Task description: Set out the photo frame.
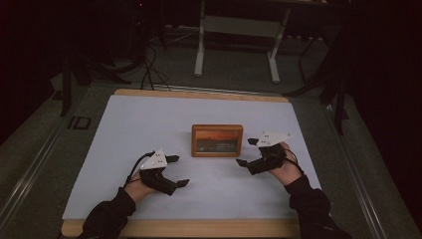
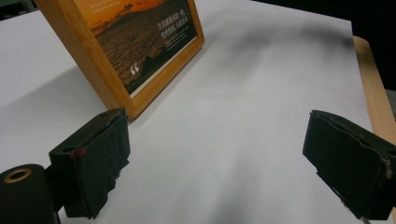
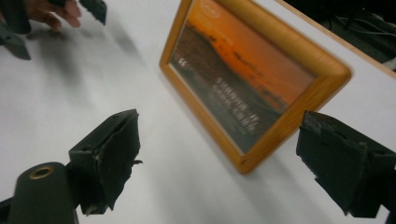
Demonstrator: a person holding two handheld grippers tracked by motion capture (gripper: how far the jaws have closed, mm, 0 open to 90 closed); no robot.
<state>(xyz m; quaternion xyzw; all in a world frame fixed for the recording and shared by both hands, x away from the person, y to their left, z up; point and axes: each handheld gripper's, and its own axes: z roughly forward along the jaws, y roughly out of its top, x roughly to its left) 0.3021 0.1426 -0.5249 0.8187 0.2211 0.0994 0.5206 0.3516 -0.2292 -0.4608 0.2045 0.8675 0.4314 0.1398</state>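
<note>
A: The right tongs [image 1: 248, 152] stand spread wide with nothing between the pads, just right of the wooden picture frame [image 1: 217, 140]. In the right gripper view, one black pad [image 3: 109, 154] sits low on the white sheet and the other [image 3: 343, 163] comes close to the frame's near corner [image 3: 247, 163], though I cannot tell whether it touches the wood.

B: And the left tongs [image 1: 180, 171]?

A: Spread as well, and pinching nothing. In the left gripper view, both pads [image 2: 93, 163] hang over bare white surface, with the frame [image 2: 116, 51] ahead of the left-hand pad and close to it, apart from it as far as I can tell.

B: Where is the frame on the worktop [image 1: 149, 124]?

A: Near the middle, a little toward the far side, on the white sheet that covers most of the wooden top. It stands on its long edge, leaning back, its face turned toward the person. The picture shows an orange sky over dark ground, with small pale lettering too fine to read.

B: How do the hands sit?

A: The left hand [image 1: 144, 181] is at the near left, well apart from the frame. The right hand [image 1: 283, 167] is at the near right, with its tongs pointing in at the frame's right end. Dark sleeves come in from the bottom edge. In the right gripper view, the other hand [image 3: 51, 14] shows far off at the top left.
</note>
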